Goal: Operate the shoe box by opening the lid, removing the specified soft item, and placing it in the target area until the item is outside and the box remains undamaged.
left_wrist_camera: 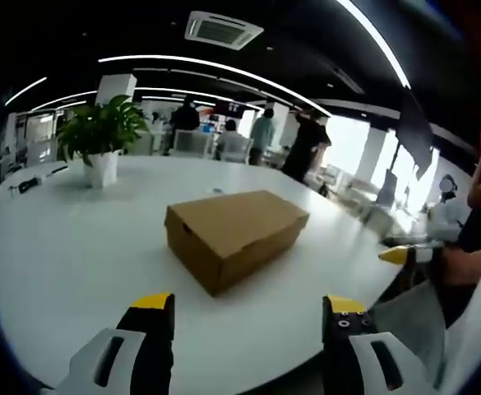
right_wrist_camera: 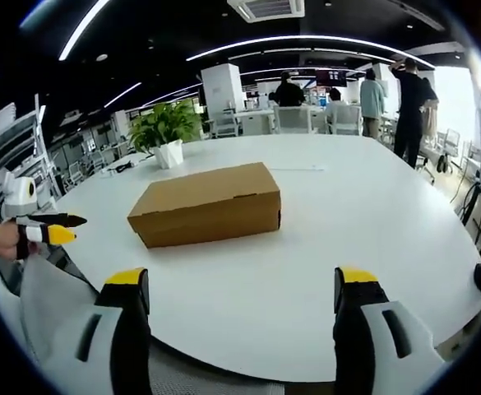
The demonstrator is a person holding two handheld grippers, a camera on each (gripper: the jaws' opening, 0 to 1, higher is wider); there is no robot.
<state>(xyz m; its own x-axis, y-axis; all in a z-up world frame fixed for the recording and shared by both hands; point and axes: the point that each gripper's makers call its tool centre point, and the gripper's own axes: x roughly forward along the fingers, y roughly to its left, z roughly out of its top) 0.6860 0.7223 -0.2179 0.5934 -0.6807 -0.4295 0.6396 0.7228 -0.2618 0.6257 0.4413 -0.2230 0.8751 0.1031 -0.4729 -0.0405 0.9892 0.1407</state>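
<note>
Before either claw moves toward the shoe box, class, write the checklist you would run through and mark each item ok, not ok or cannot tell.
1. Brown cardboard shoe box lid shut and flat on the round white table: ok.
2. Box looks undamaged: ok on the sides that show; far sides cannot tell.
3. Left claw open and empty: ok.
4. Right claw open and empty: ok.
5. Bare table between claws and box: ok; the green potted plant in its white pot stands apart behind it.
6. Soft item inside: cannot tell, lid is closed.
</note>
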